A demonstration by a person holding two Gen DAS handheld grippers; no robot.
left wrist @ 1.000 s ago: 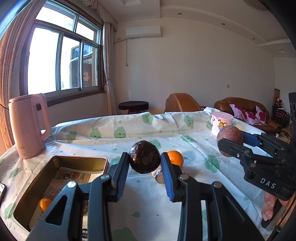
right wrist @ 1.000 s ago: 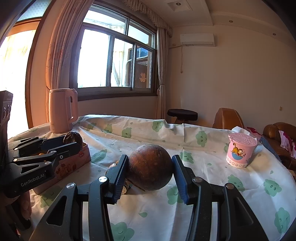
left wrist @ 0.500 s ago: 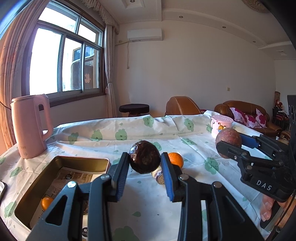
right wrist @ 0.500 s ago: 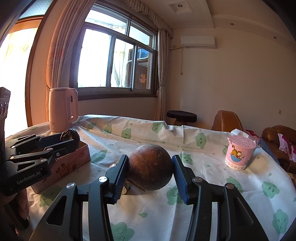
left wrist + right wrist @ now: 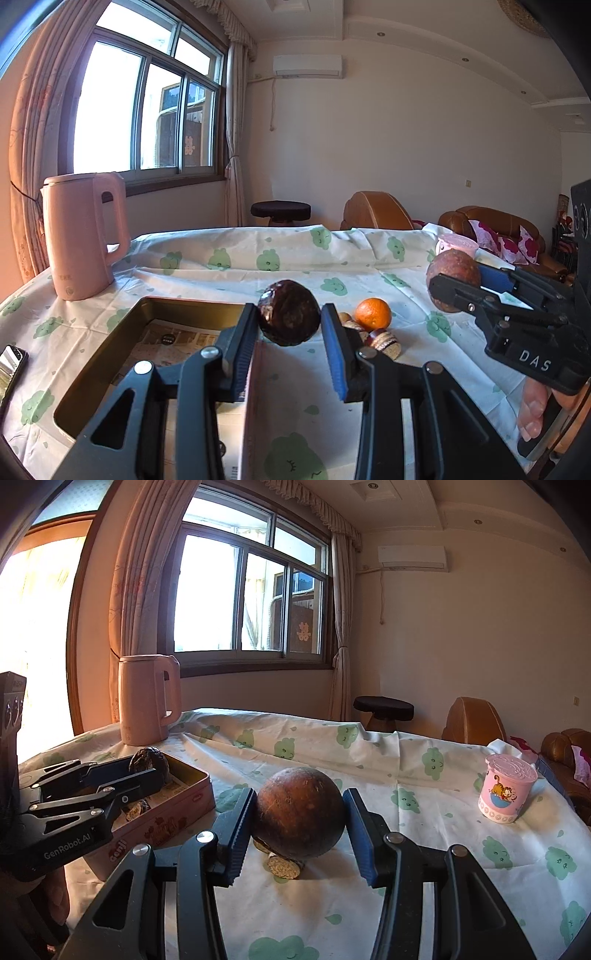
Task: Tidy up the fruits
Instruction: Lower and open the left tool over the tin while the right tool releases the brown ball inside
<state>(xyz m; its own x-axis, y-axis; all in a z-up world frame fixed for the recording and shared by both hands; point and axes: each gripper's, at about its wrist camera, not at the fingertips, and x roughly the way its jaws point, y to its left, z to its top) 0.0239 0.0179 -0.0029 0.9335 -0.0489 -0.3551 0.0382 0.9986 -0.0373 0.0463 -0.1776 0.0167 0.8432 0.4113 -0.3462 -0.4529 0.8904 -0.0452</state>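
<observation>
- On the table (image 5: 229,266), under a cloth printed with green figures: one open tin (image 5: 122,343), one pink kettle (image 5: 83,236), one pink cup (image 5: 506,794), one orange (image 5: 373,314), a small cluster of brown nut-like pieces (image 5: 384,339).
- Gripped fruits, count two: one dark wrinkled fruit (image 5: 289,312), one brown round fruit (image 5: 299,818).
- Left gripper (image 5: 289,347): fingers clamped on the dark wrinkled fruit, which sits between the tips, touching both pads. It is held above the near right corner of the tin.
- Right gripper (image 5: 299,834): fingers clamped on the brown round fruit, centred between the tips, pads pressing left and right flanks. Held above the cloth, to the right of the tin and apart from it.
- Tin interior: printed paper lining visible; right wrist view shows one dark item (image 5: 136,809) lying inside, kind unclear.
- Orange rests on the cloth just beyond the left gripper's right finger (image 5: 334,354), untouched by either tool.
- Phone (image 5: 11,369) at the table's left edge.
</observation>
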